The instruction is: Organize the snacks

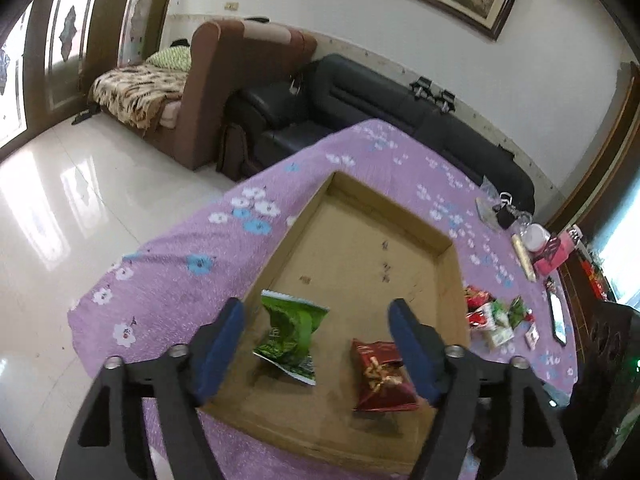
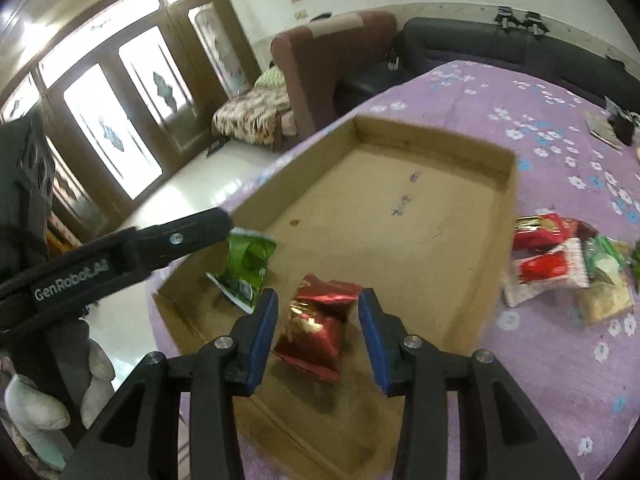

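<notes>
A shallow cardboard box (image 1: 448, 264) (image 2: 508, 200) lies on the purple flowered tablecloth. Inside it lie a green snack packet (image 1: 290, 334) (image 2: 246, 266) and a red snack packet (image 1: 380, 376) (image 2: 316, 326). My left gripper (image 1: 316, 316) is open above the box's near end, with the green packet between and below its fingers. My right gripper (image 2: 318, 308) is open, its jaws on either side of the red packet and not touching it. The left gripper's finger (image 2: 192, 236) shows in the right wrist view beside the green packet. A pile of several red, white and green packets (image 1: 494, 316) (image 2: 560, 268) lies on the cloth right of the box.
The tablecloth (image 1: 192, 248) (image 2: 560, 360) covers the table. Small items (image 1: 532, 240), a pink box and a phone (image 1: 558, 316) lie at the table's far right. A black sofa (image 1: 360, 92) and brown bed (image 1: 200, 92) stand behind; tiled floor (image 1: 60, 200) lies left.
</notes>
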A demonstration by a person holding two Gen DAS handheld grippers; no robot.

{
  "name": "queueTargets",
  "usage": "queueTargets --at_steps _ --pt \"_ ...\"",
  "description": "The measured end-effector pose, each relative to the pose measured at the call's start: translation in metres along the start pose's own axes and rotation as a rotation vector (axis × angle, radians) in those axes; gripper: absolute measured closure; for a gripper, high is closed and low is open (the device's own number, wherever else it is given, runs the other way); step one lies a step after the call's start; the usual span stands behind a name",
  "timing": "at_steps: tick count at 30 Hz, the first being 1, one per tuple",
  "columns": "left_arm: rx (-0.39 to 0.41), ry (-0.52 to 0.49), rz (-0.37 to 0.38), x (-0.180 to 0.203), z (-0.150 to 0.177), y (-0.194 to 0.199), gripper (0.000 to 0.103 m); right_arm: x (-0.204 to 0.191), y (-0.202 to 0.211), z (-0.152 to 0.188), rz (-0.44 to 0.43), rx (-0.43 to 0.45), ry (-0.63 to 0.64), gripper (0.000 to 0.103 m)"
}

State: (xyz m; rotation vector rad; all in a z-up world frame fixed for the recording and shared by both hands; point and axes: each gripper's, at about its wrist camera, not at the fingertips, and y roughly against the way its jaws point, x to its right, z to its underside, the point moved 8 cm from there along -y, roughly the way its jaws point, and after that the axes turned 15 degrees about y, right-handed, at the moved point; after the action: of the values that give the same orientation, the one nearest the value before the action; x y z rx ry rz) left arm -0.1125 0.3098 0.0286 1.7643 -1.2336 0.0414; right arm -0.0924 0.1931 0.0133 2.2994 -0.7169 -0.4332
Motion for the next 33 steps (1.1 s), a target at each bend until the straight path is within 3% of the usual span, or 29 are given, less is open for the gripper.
queueTargets --at_steps 3,6,9,13,18,24,27,30,33 --pt "0.004 -0.031 0.042 0.016 0.003 0.01 0.019 0.032 0.027 0.0 0.034 0.051 -0.055 0.062" --pt "-0.03 -0.036 0.102 0.031 0.011 0.011 0.019 0.091 0.061 0.007 0.138 0.075 -0.14 0.062" --pt "-0.049 -0.051 0.134 0.045 0.019 0.011 0.019 0.154 0.074 0.016 0.258 0.04 -0.221 0.062" --pt "-0.069 -0.087 0.153 0.06 0.032 0.008 0.019 0.203 0.059 0.016 0.306 -0.031 -0.278 0.062" --pt "-0.084 -0.094 0.139 0.063 0.039 0.008 0.019 0.211 0.001 -0.013 0.315 -0.12 -0.244 0.062" --pt "-0.081 -0.09 0.133 0.061 0.04 0.008 0.019 0.196 -0.051 -0.014 0.283 -0.251 -0.159 0.065" --pt "-0.082 -0.092 0.132 0.061 0.04 0.005 0.019 0.179 -0.049 0.001 0.252 -0.294 -0.088 0.084" --pt "-0.092 -0.086 0.138 0.061 0.043 0.001 0.019 0.166 -0.034 0.027 0.249 -0.347 -0.023 0.086" --pt "-0.099 -0.089 0.144 0.064 0.046 -0.002 0.019 0.169 -0.008 0.049 0.306 -0.361 -0.01 0.086"
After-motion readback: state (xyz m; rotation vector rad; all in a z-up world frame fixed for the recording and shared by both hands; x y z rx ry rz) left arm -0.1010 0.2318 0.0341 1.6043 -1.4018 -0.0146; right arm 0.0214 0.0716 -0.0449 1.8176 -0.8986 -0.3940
